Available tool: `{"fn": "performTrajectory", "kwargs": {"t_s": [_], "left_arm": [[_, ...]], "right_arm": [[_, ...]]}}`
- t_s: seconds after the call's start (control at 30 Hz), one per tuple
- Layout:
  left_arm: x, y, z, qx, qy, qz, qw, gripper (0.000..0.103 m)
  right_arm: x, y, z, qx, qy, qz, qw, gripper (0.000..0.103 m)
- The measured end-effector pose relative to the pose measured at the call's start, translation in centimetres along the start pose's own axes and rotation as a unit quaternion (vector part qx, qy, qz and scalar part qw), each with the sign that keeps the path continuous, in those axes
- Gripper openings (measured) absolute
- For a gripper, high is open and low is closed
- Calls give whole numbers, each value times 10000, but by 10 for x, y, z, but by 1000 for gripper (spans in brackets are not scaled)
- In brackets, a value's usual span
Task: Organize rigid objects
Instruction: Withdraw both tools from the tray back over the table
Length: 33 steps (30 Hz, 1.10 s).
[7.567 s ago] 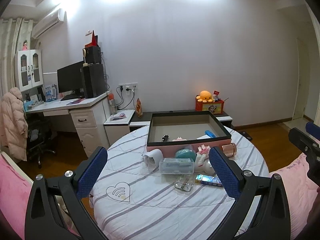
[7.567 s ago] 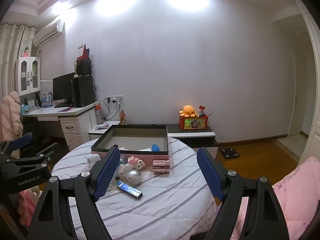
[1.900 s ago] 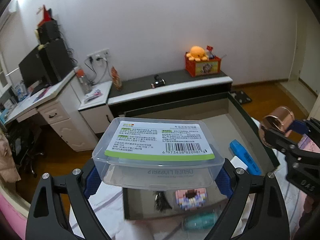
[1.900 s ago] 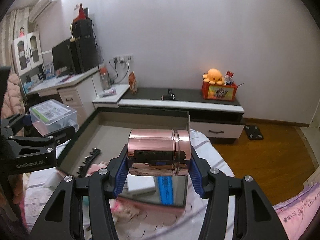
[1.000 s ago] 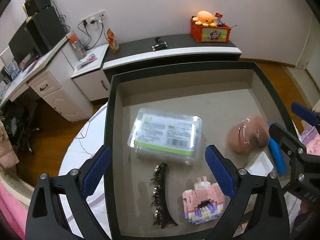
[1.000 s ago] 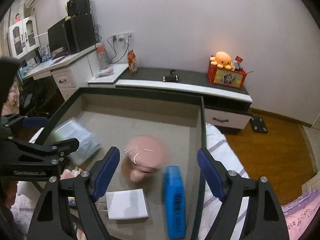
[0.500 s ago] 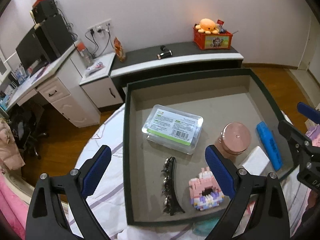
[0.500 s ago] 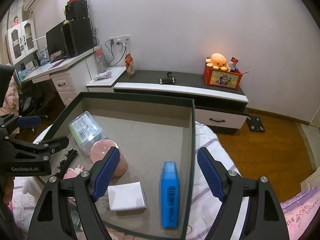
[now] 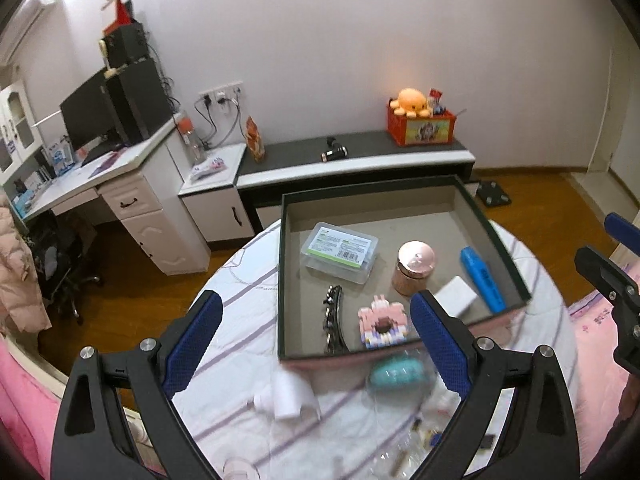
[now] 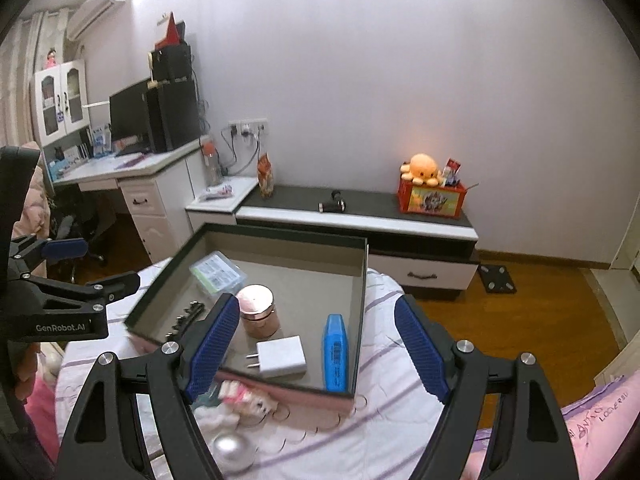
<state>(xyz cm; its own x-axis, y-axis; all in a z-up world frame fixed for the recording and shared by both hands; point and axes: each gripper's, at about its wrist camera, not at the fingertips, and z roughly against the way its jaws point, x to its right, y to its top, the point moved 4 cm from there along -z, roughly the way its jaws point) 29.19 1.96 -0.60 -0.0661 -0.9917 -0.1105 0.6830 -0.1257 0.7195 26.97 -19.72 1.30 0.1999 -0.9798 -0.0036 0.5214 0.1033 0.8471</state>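
- Left gripper (image 9: pixel 316 344): jaws spread wide, nothing between the blue pads; lower half of the left wrist view, above the striped bedcover (image 9: pixel 240 300).
- Right gripper (image 10: pixel 316 344): jaws likewise spread and empty; lower half of the right wrist view, over the near edge of the box.
- Dark-rimmed box (image 9: pixel 280 272), centre of the left wrist view, sits open on the round striped surface. Grey floor inside.
- In the box, left wrist view: clear plastic case (image 9: pixel 340 252) with a green-and-white label, upper left of the floor, lying flat; copper tin (image 9: pixel 412 268) upright just right of it, the two close (cannot tell whether they touch).
- Blue bar (image 9: pixel 480 280) lies along the right wall of the box; white charger (image 9: pixel 456 300) just left of its lower end, prongs visible in the right wrist view.
- Black hair clip (image 9: pixel 332 320) lies along the lower left of the floor; pink block figure (image 9: pixel 384 324) beside it, near the front wall.
- Outside the box, lower centre of the left wrist view: teal oval object (image 9: pixel 396 372) against the front wall, white bottle-like item (image 9: pixel 288 392) to its left (both blurred). More small things lower down, too blurred to name.
- Background, upper right: orange plush octopus (image 9: pixel 412 100) on a red box on the low cabinet.
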Motion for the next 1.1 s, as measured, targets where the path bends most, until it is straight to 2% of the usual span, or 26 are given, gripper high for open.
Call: {"fn": "performTrajectory", "kwargs": {"t_s": [0.33, 0.63, 0.87, 1.1], "left_arm": [[3, -57, 83, 566, 73, 165, 9982, 101], [-6, -110, 133, 1001, 265, 465, 9935, 103], [-16, -149, 141, 959, 421, 578, 9928, 103], [-14, -156, 137, 815, 429, 603, 9939, 103]], "right_arm": [[-8, -32, 98, 575, 18, -84, 9983, 81], [-21, -77, 147, 749, -32, -43, 9972, 82], [-34, -108, 171, 877, -269, 170, 9956, 82], [-39, -114, 176, 817, -144, 192, 9964, 83]]}}
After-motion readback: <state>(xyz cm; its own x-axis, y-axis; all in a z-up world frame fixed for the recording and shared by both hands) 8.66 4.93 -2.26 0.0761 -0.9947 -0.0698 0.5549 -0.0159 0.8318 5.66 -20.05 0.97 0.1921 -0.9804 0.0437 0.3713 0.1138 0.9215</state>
